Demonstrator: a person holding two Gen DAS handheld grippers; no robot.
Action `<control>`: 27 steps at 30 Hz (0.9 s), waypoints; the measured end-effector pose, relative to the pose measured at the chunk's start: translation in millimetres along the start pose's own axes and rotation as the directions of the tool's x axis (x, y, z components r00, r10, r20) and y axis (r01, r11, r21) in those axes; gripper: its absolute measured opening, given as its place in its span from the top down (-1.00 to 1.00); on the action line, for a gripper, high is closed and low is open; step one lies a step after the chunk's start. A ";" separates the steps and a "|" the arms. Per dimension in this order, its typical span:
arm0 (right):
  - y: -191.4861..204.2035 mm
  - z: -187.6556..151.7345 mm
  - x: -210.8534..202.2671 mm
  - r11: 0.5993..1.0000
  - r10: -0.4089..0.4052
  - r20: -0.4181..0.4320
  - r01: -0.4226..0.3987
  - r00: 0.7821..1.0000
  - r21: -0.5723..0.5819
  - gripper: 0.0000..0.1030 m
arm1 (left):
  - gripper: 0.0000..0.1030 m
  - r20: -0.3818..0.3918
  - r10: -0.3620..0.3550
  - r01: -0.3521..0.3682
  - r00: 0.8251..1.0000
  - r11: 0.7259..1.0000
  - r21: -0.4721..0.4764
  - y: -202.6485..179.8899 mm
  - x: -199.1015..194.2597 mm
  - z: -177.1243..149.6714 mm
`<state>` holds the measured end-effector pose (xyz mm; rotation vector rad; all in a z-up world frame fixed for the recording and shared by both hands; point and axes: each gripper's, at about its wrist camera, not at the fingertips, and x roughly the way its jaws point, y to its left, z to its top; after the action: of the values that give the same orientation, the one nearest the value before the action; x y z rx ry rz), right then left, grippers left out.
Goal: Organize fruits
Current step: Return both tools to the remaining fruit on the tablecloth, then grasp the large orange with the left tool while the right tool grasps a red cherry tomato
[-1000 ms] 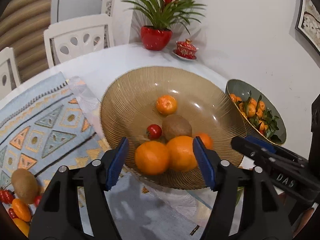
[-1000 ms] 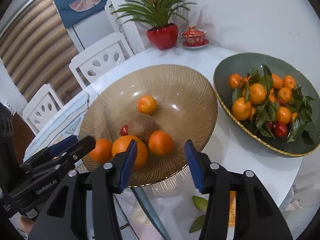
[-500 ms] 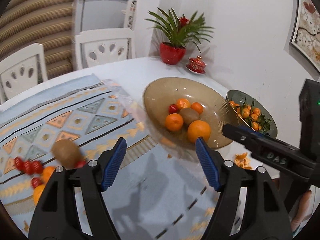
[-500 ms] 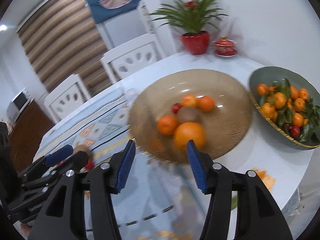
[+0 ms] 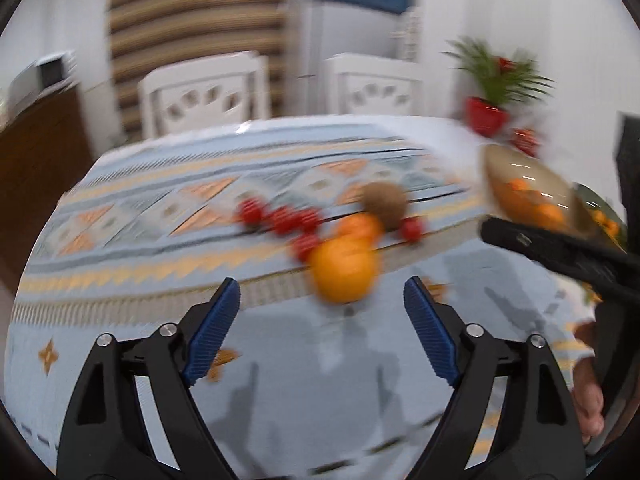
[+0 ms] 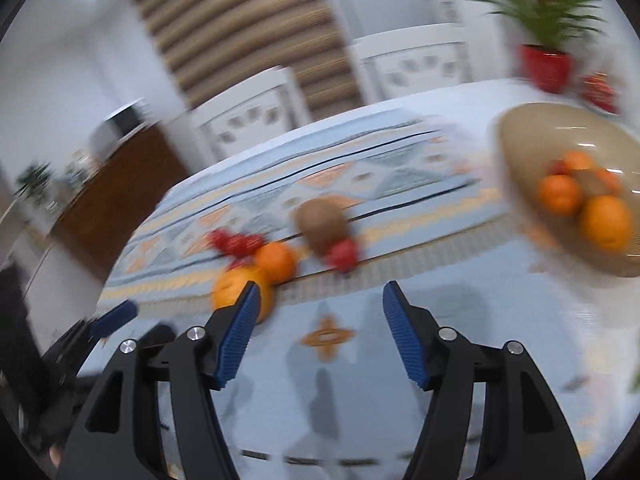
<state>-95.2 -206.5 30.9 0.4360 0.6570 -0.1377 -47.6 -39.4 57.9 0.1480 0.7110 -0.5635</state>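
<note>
Left gripper (image 5: 322,304): my jaws wide, nothing held.
Right gripper (image 6: 316,312): wide, empty too.
Loose fruit: orange (image 5: 344,274), kiwi (image 5: 384,204), small red ones on patterned cloth (image 5: 160,220), blurred.
Glass bowl (image 6: 516,148): far right, oranges and kiwi inside.

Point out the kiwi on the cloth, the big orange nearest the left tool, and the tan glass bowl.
kiwi (image 5: 383,205): left wrist view, middle of its brown skin.
big orange (image 5: 343,270): left wrist view, centre of its peel.
tan glass bowl (image 6: 520,136): right wrist view, bare inner wall near its left rim.
</note>
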 end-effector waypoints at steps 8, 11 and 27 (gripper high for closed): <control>17.7 -18.8 38.8 0.999 -0.010 -0.066 0.007 0.998 -0.047 -0.54 | -0.94 0.119 0.135 -0.124 0.984 0.987 -0.099 40.5 5.7 -19.3; 17.7 -18.9 40.6 0.999 -0.021 -0.072 0.017 0.997 -0.047 -0.63 | -0.94 0.104 0.143 -0.135 0.984 0.987 -0.082 38.0 8.9 -19.5; 26.6 -21.5 47.3 0.994 -0.045 -0.078 0.037 0.996 -0.098 -0.76 | -0.94 0.095 0.186 -0.179 0.978 0.981 -0.079 31.9 8.4 -22.6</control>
<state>-63.1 -172.6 -4.3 0.3364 0.7484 -0.1274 -38.3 -9.1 33.5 0.1167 0.6099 -0.3673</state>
